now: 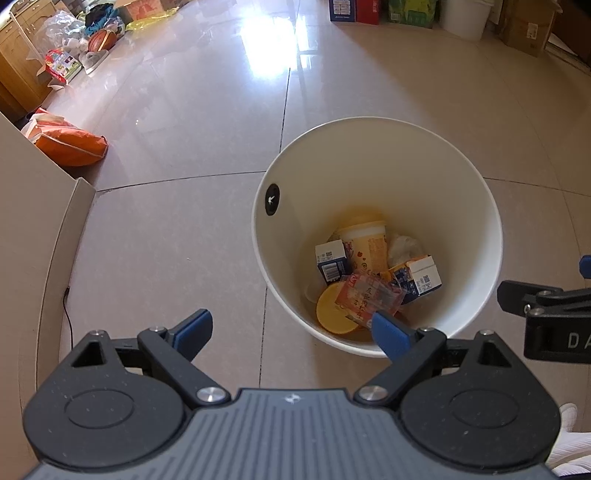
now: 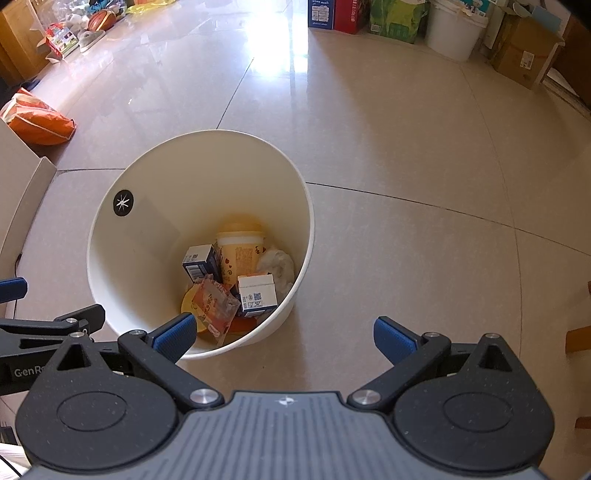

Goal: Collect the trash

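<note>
Glossy beige floor tiles (image 2: 369, 129) stretch wide and bare beyond the white bin (image 1: 476, 229), with dark grout lines crossing just behind it and sun glare washing out the far middle. Clutter keeps to the edges: an orange bag (image 1: 70, 142) lies against the left side, a basketball (image 1: 101, 38) and toy boxes sit far back left, and a white bucket (image 2: 456, 29) and a cardboard box (image 2: 524, 55) line the far right wall. A pale panel edge (image 1: 59, 236) closes in on the left, with a thin black cable (image 1: 67, 314) running down beside it.

Inside the bin the trash rests at the bottom: a yellow cup (image 2: 242, 251) standing against the back, a small blue-and-white carton (image 2: 199, 260) beside it, a second carton (image 2: 256, 295) to the right, a crumpled white tissue (image 2: 277, 264), a clear red-printed wrapper (image 2: 216, 304) lying over a yellow lid (image 1: 330, 310).

The left gripper (image 1: 291, 323) hangs above the bin's near left rim, jaws spread wide and holding nothing; its right finger hides part of the wrapper. The right gripper (image 2: 284, 332) hovers over the near right rim, jaws likewise spread and empty. Each shows only partly at the frame edge of the other's view. Print on the packaging is too small to read, and a white shape at the lower right of the left view is cut off.
</note>
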